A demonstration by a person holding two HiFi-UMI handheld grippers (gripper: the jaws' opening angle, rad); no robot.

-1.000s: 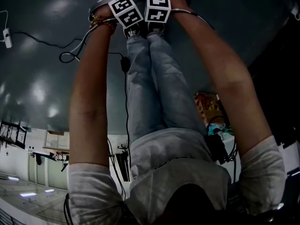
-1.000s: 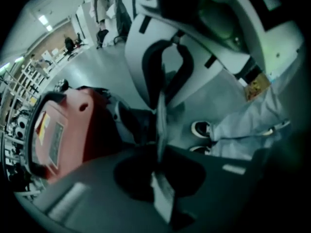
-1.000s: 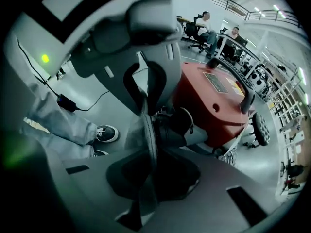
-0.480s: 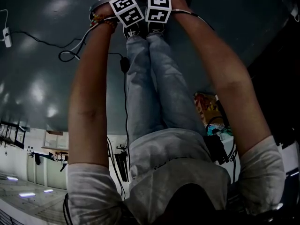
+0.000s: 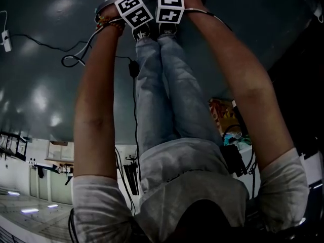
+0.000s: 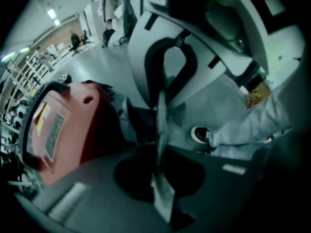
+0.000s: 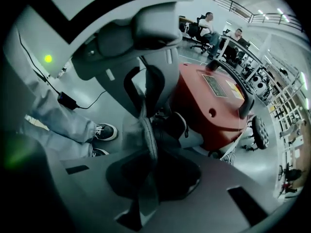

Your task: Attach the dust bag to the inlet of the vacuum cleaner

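You pinched the thin grey dust bag (image 7: 139, 130) in both tools, left tool (image 6: 158, 142) facing right tool (image 7: 146, 147), jaws closed on its edge, holding it taut just beside the red vacuum cleaner (image 7: 216, 106), seemingly to square it for fitting.

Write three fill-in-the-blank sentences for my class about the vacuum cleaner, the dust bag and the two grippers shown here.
1. The vacuum cleaner has a ___ body.
2. In the left gripper view, the vacuum cleaner stands to the ___ of the left gripper.
3. The left gripper and the right gripper face each other, both shut on the thin ___ between them.
Missing words: red; left; dust bag.
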